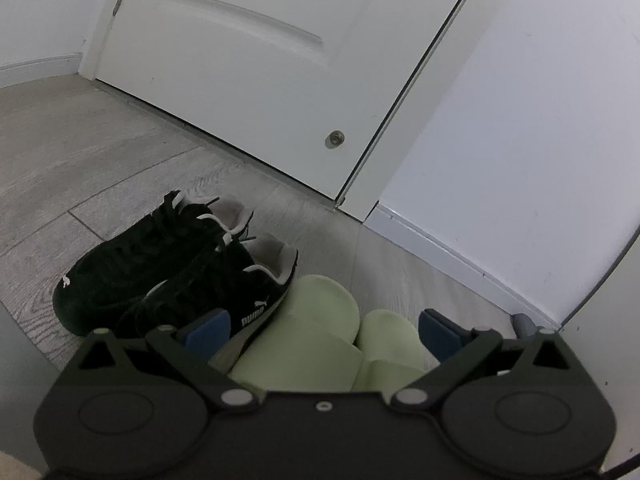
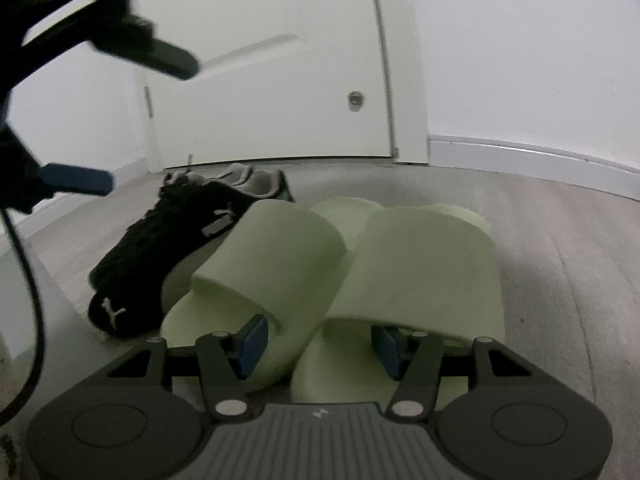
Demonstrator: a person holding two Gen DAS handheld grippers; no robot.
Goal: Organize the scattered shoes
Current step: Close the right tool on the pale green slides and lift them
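Observation:
Two pale green slides (image 2: 280,264) lie side by side on the grey floor, toes toward me. My right gripper (image 2: 320,347) has one blue pad (image 2: 254,344) in the left slide and the other under the strap of the right slide (image 2: 424,264). It is shut on their adjoining inner edges. A pair of black sneakers (image 1: 160,272) stands just left of the slides, heels toward the door. My left gripper (image 1: 324,328) hovers open above the slides (image 1: 316,320), holding nothing. It also shows as the left gripper (image 2: 148,124) at the upper left of the right wrist view.
A white door (image 1: 260,60) with a small round stop low on it stands behind the shoes. A white wall and baseboard (image 1: 460,248) run along the right. Grey wood-look floor (image 1: 80,160) stretches to the left. A black cable (image 2: 28,300) hangs at the left edge.

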